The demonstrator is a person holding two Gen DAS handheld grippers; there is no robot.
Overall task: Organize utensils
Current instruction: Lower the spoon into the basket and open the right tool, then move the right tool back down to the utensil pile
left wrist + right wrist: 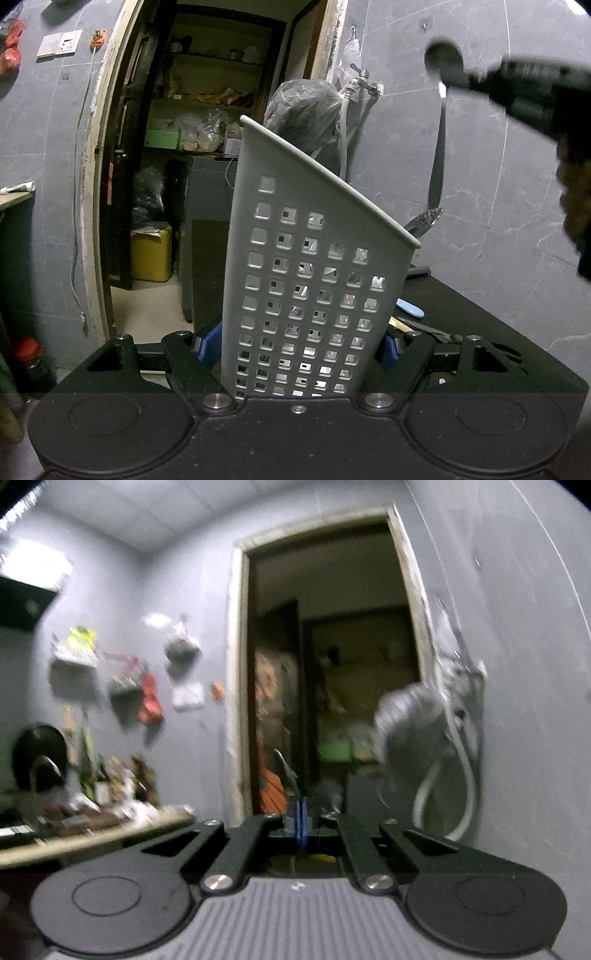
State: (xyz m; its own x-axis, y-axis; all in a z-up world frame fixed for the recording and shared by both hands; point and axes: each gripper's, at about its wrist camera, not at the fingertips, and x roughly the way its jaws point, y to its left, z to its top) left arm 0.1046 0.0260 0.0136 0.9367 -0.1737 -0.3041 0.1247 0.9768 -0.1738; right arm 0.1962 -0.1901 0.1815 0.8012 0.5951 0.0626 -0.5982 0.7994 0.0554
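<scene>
My left gripper clamps the grey perforated utensil holder, its blue pads pressed to both side walls.

The holder stands tilted on the black table, rim sloping down toward 4 o'clock, a patterned handle poking out there. At 2 o'clock my right gripper, blurred, pinches a thin dark utensil hanging above the holder; its jaws are closed tight on it. More utensils lie on the table at 3 o'clock.
</scene>
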